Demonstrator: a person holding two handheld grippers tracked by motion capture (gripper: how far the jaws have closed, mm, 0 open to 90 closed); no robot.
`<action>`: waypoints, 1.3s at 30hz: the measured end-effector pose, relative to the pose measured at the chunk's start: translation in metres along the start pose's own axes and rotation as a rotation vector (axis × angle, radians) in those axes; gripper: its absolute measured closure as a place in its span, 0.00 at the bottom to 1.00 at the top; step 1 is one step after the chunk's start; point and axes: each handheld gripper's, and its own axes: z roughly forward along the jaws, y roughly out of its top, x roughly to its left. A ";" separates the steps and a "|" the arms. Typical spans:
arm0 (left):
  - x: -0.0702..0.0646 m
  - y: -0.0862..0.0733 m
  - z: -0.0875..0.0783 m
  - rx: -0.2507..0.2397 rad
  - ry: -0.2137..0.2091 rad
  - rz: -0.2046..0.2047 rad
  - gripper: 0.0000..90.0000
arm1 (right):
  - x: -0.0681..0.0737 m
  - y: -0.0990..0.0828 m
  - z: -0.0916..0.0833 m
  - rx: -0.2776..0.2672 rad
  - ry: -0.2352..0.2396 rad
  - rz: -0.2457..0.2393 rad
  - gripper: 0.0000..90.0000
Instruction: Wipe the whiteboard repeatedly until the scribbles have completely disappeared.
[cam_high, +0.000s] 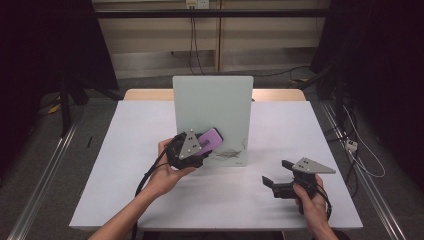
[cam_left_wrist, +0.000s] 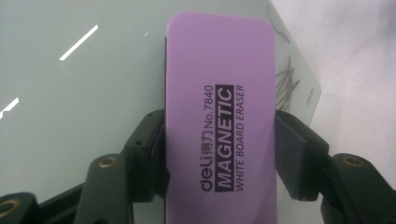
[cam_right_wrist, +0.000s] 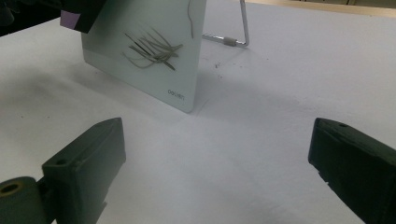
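High view: the left claw (cam_high: 199, 145) grips a purple eraser (cam_high: 211, 140) against the lower front of the upright whiteboard (cam_high: 212, 100), just left of the grey scribbles (cam_high: 229, 153); the right claw (cam_high: 278, 172) rests on the white worktop (cam_high: 125, 150), right of the whiteboard, jaws apart. Left gripper view: both pads clamp the eraser's (cam_left_wrist: 219, 116) long sides. Right gripper view: jaws spread wide with nothing between, the whiteboard (cam_right_wrist: 154, 46) ahead

You see the table (cam_high: 150, 150) lit evenly from above while the room left, right and far stays nearly black. Bright streaks of glare cross the whiteboard (cam_left_wrist: 70, 93) in your left gripper view. Near jaws blur softly; shadows are faint.
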 end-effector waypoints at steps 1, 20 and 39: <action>-0.002 -0.002 0.001 -0.001 -0.001 0.005 0.46 | 0.000 0.000 0.000 0.000 -0.001 0.001 0.04; -0.040 -0.009 0.032 0.094 -0.127 0.067 0.46 | 0.000 0.000 0.001 0.000 0.001 -0.005 0.04; -0.014 0.026 0.030 0.010 -0.112 0.027 0.46 | -0.001 0.000 0.000 -0.004 0.002 -0.002 0.04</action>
